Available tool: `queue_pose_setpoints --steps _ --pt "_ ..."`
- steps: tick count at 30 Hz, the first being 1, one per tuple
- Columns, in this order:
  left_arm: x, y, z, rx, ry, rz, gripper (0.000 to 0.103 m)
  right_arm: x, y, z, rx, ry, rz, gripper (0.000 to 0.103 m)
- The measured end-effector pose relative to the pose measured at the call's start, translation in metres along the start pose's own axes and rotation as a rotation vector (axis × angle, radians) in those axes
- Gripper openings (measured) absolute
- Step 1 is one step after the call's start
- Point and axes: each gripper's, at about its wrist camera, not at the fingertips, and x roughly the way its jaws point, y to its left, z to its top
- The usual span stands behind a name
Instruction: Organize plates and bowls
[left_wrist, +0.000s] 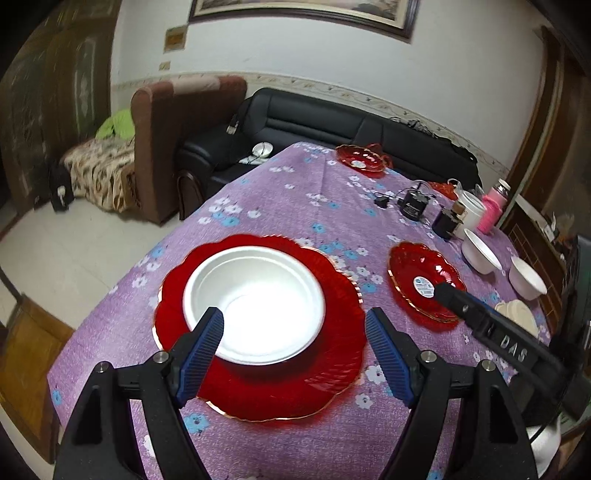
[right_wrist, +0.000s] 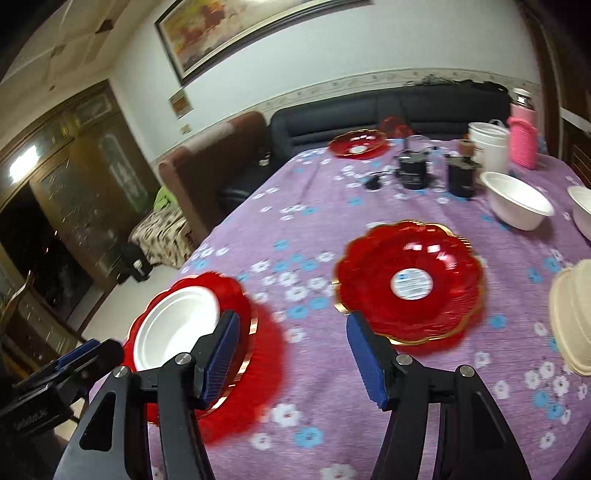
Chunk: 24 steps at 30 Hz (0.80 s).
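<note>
Left tool (left_wrist: 295, 343) gaping, holding nothing, above white bowl (left_wrist: 254, 303) nested on red plate (left_wrist: 258, 325), apparently one paired set | right tool (right_wrist: 290, 358) also wide and bare, poised just short of second red plate (right_wrist: 410, 282) | spare white bowls (right_wrist: 517, 205) beyond it on table (right_wrist: 314, 218), likely awaiting pairing.

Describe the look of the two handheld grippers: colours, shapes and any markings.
The left gripper and the right gripper look alike: two black angular arms with triangular cut-outs and round silver bolts, ending in blue ribbed finger pads. Seen from the left wrist camera, the right gripper's black body bears raised lettering that reads roughly "DAS". No cables, sleeves or hands show.
</note>
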Motion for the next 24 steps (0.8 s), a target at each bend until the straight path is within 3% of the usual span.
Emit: queue_pose_setpoints --steps 7,11,17,21,24 --pt "0.009 -0.038 0.011 0.067 0.013 -0.027 0.078 -0.015 -0.051 0.019 0.098 -0.051 -0.031 0.065" --pt "0.005 -0.057 0.027 0.089 -0.018 -0.047 0.078 -0.02 -0.079 0.038 0.156 -0.085 -0.048 0.065" --pt "0.022 -0.084 0.055 0.093 -0.02 -0.074 0.085 -0.021 -0.129 0.049 0.231 -0.15 -0.14 0.065" --pt "0.055 -0.1 0.071 0.069 0.027 -0.092 0.085 -0.014 -0.174 0.046 0.346 -0.131 -0.149 0.065" --pt "0.095 -0.112 0.079 0.046 0.112 -0.125 0.085 -0.007 -0.197 0.043 0.408 -0.116 -0.155 0.065"
